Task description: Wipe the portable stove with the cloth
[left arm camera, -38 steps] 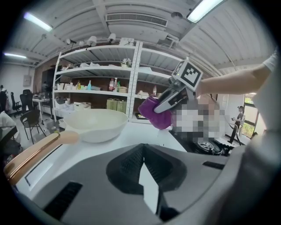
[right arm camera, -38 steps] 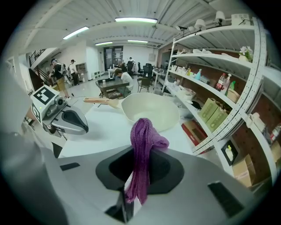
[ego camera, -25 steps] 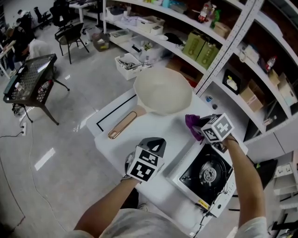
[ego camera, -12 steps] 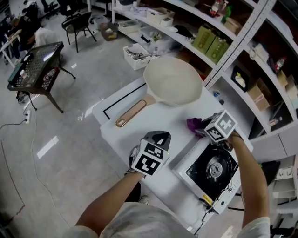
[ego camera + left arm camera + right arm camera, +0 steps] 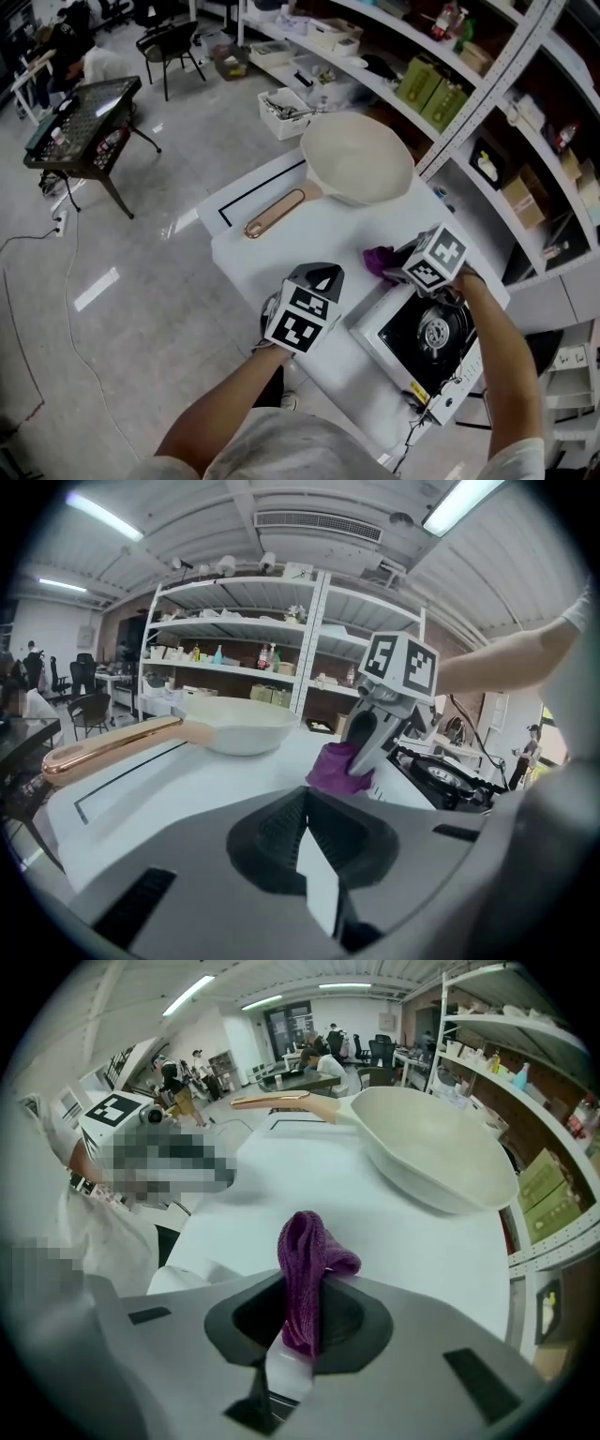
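Note:
The portable stove (image 5: 427,339), white with a black burner top, stands at the table's right end. It shows too in the left gripper view as the stove (image 5: 450,780). A purple cloth (image 5: 379,262) is pinched in my right gripper (image 5: 398,265), which is shut on it just beyond the stove's far-left corner. In the right gripper view the cloth (image 5: 305,1269) stands up between the jaws of the right gripper (image 5: 298,1335). My left gripper (image 5: 314,281) hovers over the table left of the stove. Its jaws look shut in the left gripper view (image 5: 305,850), with nothing held.
A large cream pan (image 5: 356,170) with a copper handle (image 5: 273,214) lies at the table's far end, beyond the cloth. Shelving (image 5: 487,84) with boxes runs along the right. A black cart (image 5: 82,117) stands on the floor at the far left.
My right gripper has carried the cloth a little left and nearer along the stove's far edge. The left gripper has barely moved. The head view has shifted slightly.

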### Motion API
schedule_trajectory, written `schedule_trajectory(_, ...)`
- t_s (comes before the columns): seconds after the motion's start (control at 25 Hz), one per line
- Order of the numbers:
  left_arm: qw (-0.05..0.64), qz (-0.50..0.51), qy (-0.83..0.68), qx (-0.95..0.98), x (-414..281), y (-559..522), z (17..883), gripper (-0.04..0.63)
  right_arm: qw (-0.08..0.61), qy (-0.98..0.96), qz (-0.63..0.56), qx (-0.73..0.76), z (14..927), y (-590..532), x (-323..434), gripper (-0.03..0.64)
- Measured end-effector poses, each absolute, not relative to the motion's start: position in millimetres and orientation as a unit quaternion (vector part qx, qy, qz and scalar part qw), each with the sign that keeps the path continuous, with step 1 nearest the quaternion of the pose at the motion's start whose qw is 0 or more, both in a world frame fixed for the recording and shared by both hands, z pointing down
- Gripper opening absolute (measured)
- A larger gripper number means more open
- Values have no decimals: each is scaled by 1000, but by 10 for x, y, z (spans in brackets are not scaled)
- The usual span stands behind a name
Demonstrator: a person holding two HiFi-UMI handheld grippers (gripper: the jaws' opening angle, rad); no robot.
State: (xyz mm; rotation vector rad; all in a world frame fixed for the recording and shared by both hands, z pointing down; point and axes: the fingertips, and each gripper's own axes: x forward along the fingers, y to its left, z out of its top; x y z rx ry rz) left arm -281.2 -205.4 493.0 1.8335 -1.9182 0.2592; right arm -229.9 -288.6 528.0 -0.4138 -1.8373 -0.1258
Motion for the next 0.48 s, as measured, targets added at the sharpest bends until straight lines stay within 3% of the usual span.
schedule_trajectory(0.48, 235, 81, -721, 647, -2714, -1571, 4907, 5, 589, -774, -64, -223, 5283, -2235, -2238, 63)
